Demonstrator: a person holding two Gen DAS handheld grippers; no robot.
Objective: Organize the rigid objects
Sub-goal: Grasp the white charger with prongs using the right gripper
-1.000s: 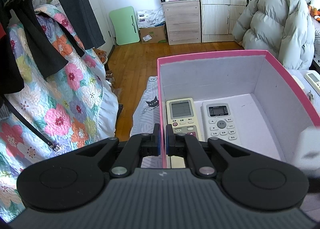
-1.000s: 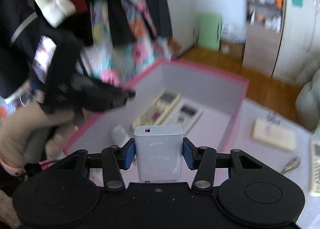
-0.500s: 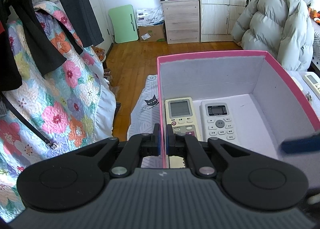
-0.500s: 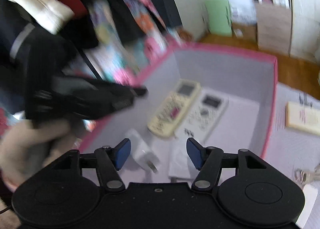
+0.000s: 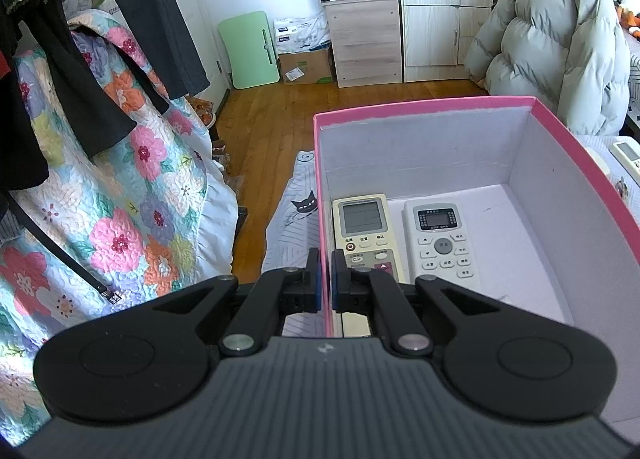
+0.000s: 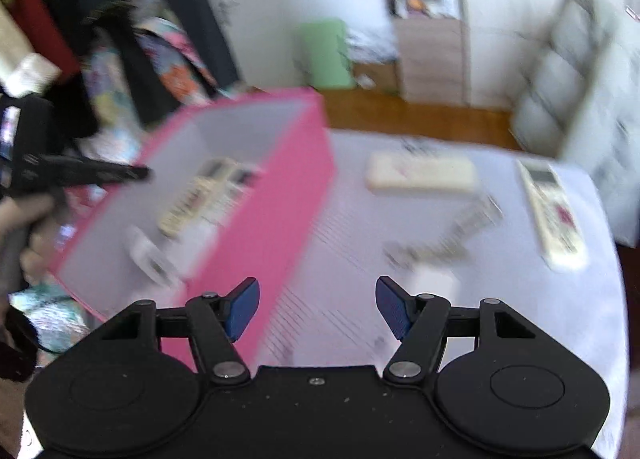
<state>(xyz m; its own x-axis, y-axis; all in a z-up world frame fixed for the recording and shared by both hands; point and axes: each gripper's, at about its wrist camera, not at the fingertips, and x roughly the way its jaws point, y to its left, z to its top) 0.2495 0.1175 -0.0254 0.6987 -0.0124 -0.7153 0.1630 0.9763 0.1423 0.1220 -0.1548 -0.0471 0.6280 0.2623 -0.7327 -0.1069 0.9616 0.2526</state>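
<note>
My left gripper (image 5: 325, 279) is shut on the left wall of the pink box (image 5: 424, 103). Inside lie a beige remote (image 5: 362, 227) and a white remote (image 5: 440, 239). In the blurred right wrist view my right gripper (image 6: 317, 309) is open and empty, above the table just right of the pink box (image 6: 276, 211). A white charger (image 6: 146, 255) lies inside the box near the remotes (image 6: 196, 199). On the table lie a beige remote (image 6: 554, 211), a cream flat object (image 6: 420, 173), and keys (image 6: 444, 239). My left gripper (image 6: 136, 173) shows at the box's left wall.
A floral quilt (image 5: 120, 187) and dark hanging clothes (image 5: 60, 59) are at the left. A grey puffer jacket (image 5: 560, 51) and wooden cabinets (image 5: 364, 43) stand behind. A small white object (image 6: 434, 283) lies on the table just ahead of my right gripper.
My right gripper opened and dropped the white charger into the box, then swung right, out over the table. My left gripper stayed clamped on the box wall.
</note>
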